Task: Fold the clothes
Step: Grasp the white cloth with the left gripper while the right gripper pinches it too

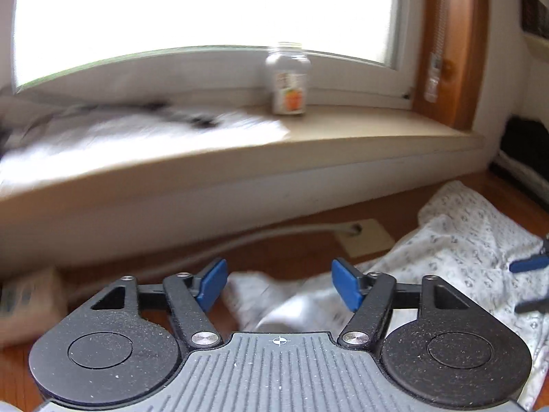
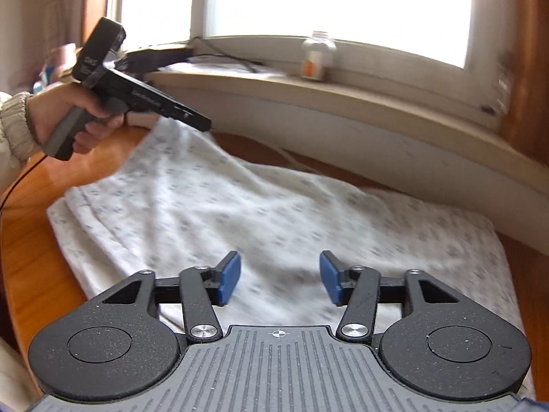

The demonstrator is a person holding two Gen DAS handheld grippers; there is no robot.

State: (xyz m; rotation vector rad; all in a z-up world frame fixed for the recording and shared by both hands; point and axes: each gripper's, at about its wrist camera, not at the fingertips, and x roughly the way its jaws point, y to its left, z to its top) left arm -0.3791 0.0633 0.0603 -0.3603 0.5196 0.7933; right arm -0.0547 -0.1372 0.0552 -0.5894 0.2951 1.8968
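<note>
left wrist view
- our left gripper (image 1: 279, 286): jaws spread apart, blue pads (image 1: 213, 284) clear of everything, nothing between them; we judge it empty above the near end of the cloth.
- garment (image 1: 470, 240): white printed cloth lying rumpled on the wooden table (image 1: 302, 254), to the right and partly under the gripper; its bulk trails off toward the lower right.
- other gripper's tips (image 1: 528, 264): blue pads just showing at the right edge over the cloth (too little to read there).
- window sill (image 1: 343, 137): holds a small jar (image 1: 290, 80) and blurred white cloth at left, well apart from the garment.

right wrist view
- our right gripper (image 2: 279, 281): fingers parted, pads (image 2: 229, 281) hovering over the cloth, clamping nothing.
- garment (image 2: 274, 206): spread fairly flat on the table (image 2: 31, 213), filling the middle; long axis runs from the far left corner near the wall toward the near right, a folded edge along its left side.
- left hand (image 2: 68, 120): grips the other tool's handle, nose pointing down at the far left corner.
- why so: we judge both tools freed so the cloth can lie flat for its next fold.
</note>
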